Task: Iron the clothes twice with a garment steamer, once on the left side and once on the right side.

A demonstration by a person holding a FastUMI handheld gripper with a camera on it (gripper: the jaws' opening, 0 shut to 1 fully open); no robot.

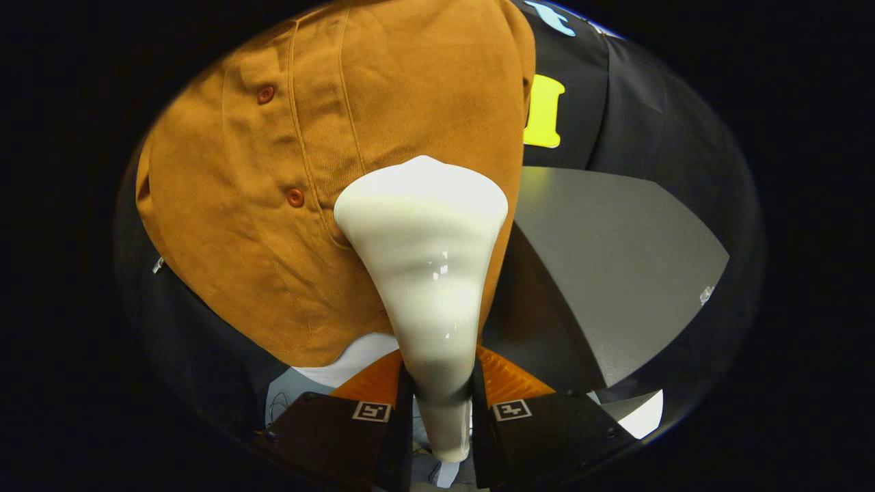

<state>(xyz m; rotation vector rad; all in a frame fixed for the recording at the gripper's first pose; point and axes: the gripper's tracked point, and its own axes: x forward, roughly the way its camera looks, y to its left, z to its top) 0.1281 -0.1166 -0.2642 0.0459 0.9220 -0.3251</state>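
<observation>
A cream-white garment steamer stands up from between my fingers, its narrow handle clamped by both and its wide head pointing away. My gripper is shut on that handle. The steamer's head rests against a hanging brown corduroy shirt, on the part to the right of the button row. Two reddish buttons run down the shirt left of the head. The shirt's lower hem hangs just above my left finger.
A grey table top lies to the right, beyond the shirt. A white patch shows under the shirt's hem. The booth's black cloth wall stands behind the shirt and table.
</observation>
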